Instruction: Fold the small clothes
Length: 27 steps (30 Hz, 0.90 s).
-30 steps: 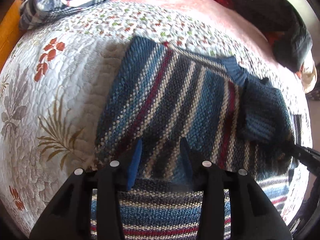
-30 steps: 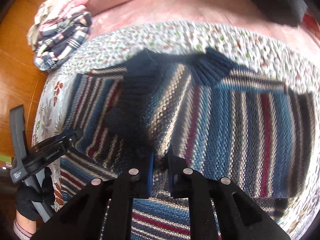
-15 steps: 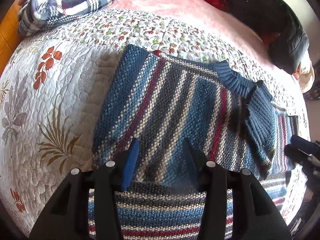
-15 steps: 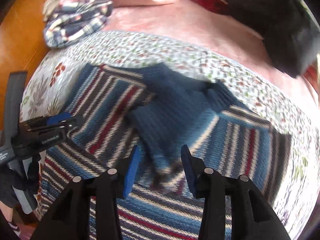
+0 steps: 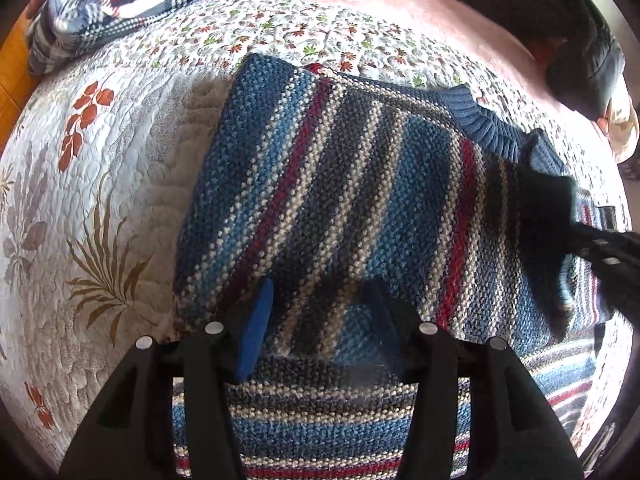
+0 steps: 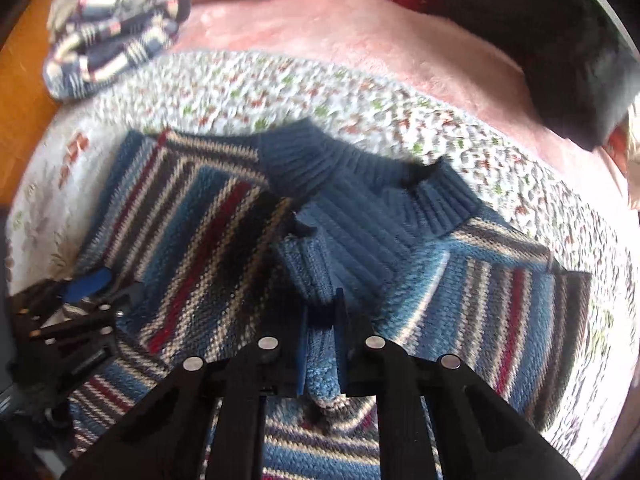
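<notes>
Flowers and leaves cover the white quilt (image 5: 120,168) on the bed; a pink blanket (image 6: 360,52) lies past it, further back; a checked blue and white cloth (image 5: 112,0) sits bunched up in the far left corner; something dark (image 6: 552,48) is heaped at the far right, but I cannot tell what it is.

On the quilt lies the small striped sweater (image 5: 360,200); it has blue, grey, cream and red stripes and a ribbed blue neck (image 6: 352,184); one side of it is folded over the middle, so its stripes run slanted there, while the stripes lower down run straight across.

The left gripper (image 5: 320,320) is low over the near part of the sweater; its two blue pads (image 5: 256,328) stand wide apart with nothing between them; it is let go; the fold's lower edge sits just in front of it.

The right gripper (image 6: 320,336) is over the middle of the sweater; its jaws are close together and pinch a lump of blue knit (image 6: 320,360); this bit looks like a sleeve end, soft and fuzzy, pulled up between them; the right-wrist view is a bit blurry.

From the right-wrist view the left gripper shows at the left edge, near the sweater's side; from the left-wrist view the right gripper is a dark shape at the right edge.
</notes>
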Available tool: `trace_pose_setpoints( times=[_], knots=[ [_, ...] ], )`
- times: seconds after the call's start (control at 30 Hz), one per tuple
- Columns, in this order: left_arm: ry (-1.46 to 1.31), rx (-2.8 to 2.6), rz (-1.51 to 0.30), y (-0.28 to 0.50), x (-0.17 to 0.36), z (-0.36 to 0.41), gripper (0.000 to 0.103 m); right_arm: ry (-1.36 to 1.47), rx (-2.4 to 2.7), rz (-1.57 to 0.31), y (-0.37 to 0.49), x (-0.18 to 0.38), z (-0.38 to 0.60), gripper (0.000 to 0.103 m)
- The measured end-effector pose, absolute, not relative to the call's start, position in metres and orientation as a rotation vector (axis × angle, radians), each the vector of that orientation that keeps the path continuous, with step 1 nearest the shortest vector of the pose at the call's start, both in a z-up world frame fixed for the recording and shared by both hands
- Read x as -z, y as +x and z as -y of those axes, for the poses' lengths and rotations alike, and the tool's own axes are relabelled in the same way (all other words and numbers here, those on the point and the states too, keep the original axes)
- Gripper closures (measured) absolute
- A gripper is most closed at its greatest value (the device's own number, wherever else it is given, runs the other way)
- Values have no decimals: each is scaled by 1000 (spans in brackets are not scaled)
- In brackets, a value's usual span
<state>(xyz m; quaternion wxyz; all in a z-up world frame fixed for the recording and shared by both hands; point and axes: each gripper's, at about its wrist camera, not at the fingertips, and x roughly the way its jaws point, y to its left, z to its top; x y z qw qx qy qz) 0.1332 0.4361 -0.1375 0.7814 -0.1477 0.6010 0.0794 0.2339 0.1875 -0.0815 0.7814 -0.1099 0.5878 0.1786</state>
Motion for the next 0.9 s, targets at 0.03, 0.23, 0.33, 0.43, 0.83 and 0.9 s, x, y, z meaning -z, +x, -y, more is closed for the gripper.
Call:
trace_pose_setpoints(
  times=[0.03, 0.23, 0.33, 0.43, 0.83, 0.9],
  knots=[
    [-319, -172, -1297, 134, 138, -436, 53, -200, -388, -1261, 232, 74, -174, 92],
    [-307, -175, -1295, 134, 138, -434, 53, -6, -384, -1305, 231, 60, -104, 92],
    [-305, -176, -1295, 134, 137, -434, 52, 51, -370, -1358, 227, 71, -74, 88],
    [-308, -174, -1292, 135, 134, -433, 53, 84, -348, -1391, 222, 79, -40, 73],
    [-298, -72, -1229, 139, 117, -406, 53, 356, -352, -1431, 236, 129, 3, 75],
    [-285, -69, -1248, 138, 122, -403, 53, 315, -351, -1419, 235, 129, -1, 93]
  ],
)
